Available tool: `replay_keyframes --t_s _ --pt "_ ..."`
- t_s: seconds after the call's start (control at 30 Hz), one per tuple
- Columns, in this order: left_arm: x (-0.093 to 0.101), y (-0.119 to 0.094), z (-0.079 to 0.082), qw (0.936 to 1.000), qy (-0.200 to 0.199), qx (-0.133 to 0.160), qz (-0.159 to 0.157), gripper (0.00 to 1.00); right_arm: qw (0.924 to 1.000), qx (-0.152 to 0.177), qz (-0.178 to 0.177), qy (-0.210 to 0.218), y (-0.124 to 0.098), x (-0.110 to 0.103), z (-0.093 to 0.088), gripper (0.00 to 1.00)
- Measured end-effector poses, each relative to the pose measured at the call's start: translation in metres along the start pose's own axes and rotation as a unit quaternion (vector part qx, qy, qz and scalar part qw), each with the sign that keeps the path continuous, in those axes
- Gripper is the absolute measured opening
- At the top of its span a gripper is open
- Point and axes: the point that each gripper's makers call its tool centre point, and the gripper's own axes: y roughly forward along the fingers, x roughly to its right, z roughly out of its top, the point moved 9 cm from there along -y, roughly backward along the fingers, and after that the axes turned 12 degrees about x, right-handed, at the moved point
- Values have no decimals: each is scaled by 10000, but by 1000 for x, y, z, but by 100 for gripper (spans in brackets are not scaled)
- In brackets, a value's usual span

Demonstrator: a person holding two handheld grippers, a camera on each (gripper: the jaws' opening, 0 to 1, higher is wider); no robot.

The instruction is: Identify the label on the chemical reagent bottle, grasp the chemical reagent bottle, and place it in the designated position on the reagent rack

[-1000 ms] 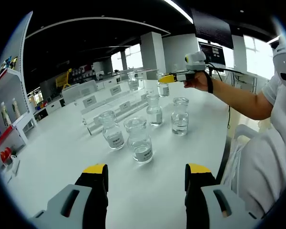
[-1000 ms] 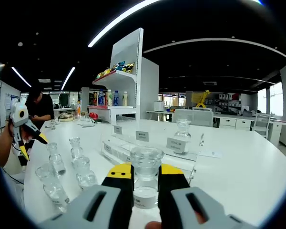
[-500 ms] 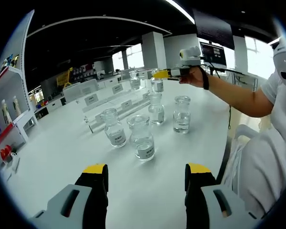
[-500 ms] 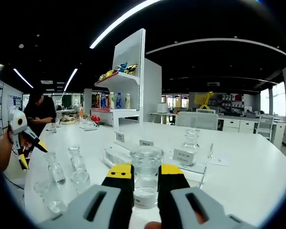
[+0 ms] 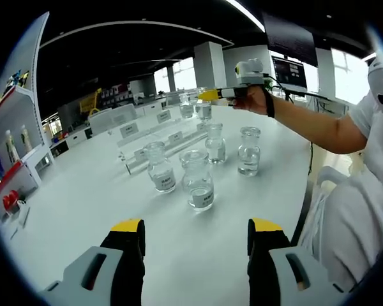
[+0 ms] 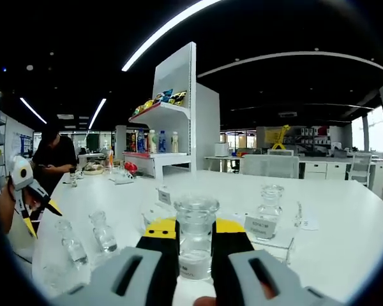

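Left gripper view sits low over the white table (image 5: 76, 210), looking across at a bunch of glass bottles (image 5: 198, 178) a little way off. Right gripper view looks along the table from the other end, right up close on a held bottle (image 6: 195, 245). Both catch the table and bottles.

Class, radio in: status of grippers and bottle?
Right gripper shut on reagent bottle, lifted. Left gripper open, empty. Rack ahead, nothing blocking.

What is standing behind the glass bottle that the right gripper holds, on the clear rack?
Behind the held bottle another glass bottle stands on the clear reagent rack, above a white label card. The held bottle and the jaws cover the rack's middle, so any bottle standing there cannot be seen.
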Motion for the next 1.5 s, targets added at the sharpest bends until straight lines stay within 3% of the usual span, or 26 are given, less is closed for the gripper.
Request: replay_keyframes --t_s 0.67,0.97,1.2,1.5 --pt "-3 2 2 10000 -9 23 24 65 9994 320 -46 -73 51 -4 -6 16" --pt "-5 0 2 9998 -94 126 105 64 9993 343 -86 -124 60 -9 -16 16" --pt "-1 0 3 9999 -43 110 14 64 9984 308 -69 -458 69 -14 -25 16" --pt "0 1 1 10000 -38 67 -24 64 9983 371 -144 -422 76 -9 -33 16"
